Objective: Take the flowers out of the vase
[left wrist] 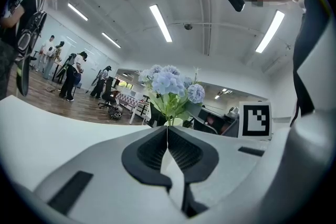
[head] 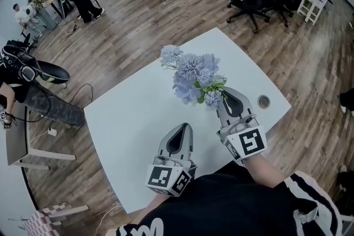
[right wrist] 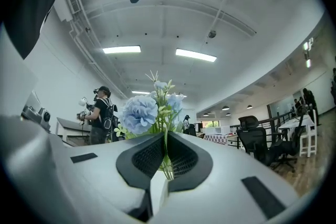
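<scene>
Grasp step: right gripper (right wrist: 167, 152) clamps the green stems of the pale-blue flower bunch (head: 193, 77). The left gripper (head: 182, 129), nearer, is closed and empty. Next move probably needs a vertical lift clear of the cream vase (left wrist: 176, 122).

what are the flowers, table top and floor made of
The flowers: probably artificial, fabric or plastic; very uniform pale blue heads, but real is possible.
The table: smooth matte white top, laminate-like, no grain.
The floor: wood or wood-look planks, brown grain, slight sheen.
</scene>
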Demonstrator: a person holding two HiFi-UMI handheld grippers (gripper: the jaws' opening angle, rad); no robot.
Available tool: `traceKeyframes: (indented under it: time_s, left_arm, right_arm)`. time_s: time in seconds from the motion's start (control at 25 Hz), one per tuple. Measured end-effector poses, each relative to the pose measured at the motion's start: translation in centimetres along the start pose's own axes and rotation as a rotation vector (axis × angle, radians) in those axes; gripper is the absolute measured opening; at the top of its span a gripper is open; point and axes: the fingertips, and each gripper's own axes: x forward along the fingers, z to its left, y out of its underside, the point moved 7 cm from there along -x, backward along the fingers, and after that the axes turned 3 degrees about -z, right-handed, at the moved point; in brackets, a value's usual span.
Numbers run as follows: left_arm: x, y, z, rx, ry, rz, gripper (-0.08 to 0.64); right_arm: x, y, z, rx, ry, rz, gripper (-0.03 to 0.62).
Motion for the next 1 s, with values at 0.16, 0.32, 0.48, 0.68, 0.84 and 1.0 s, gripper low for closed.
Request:
traceKeyframes:
  time_s: [0.16, 0.32, 0.48, 0.68, 0.84, 1.0]
  left_arm:
    - [0.0, 0.0, -0.1, -0.002, 0.002, 0.004, 0.008]
    - [0.1, -0.2, -0.4, 0.002, 0.001, 0.001, 0.006]
    - [0.0, -0.1, -0.5, 0.005, -0.001, 0.0, 0.008]
    - [0.0, -0.3, -0.6, 0.008, -0.002, -0.003, 0.008]
    - [-0.1, -0.4, -0.7, 0.007, -0.006, -0.008, 0.008]
    - [-0.5, -0.6, -0.5, 0.008, -0.01, -0.013, 0.008]
  right_arm:
    - [0.2, -0.7, -0.1, 0.027, 0.004, -0.016, 0.02]
    - [0.3, -1.2, -0.4, 0.05, 0.011, -0.03, 0.02]
    - [0.4, -1.8, -0.6, 0.068, 0.014, -0.046, 0.02]
    - [0.5, -2.3, -0.8, 0.078, 0.018, -0.062, 0.02]
    - [0.7, -2.7, -0.9, 0.085, 0.017, -0.07, 0.02]
    - [1.0, -3.3, -0.8, 0.1, 0.021, -0.087, 0.02]
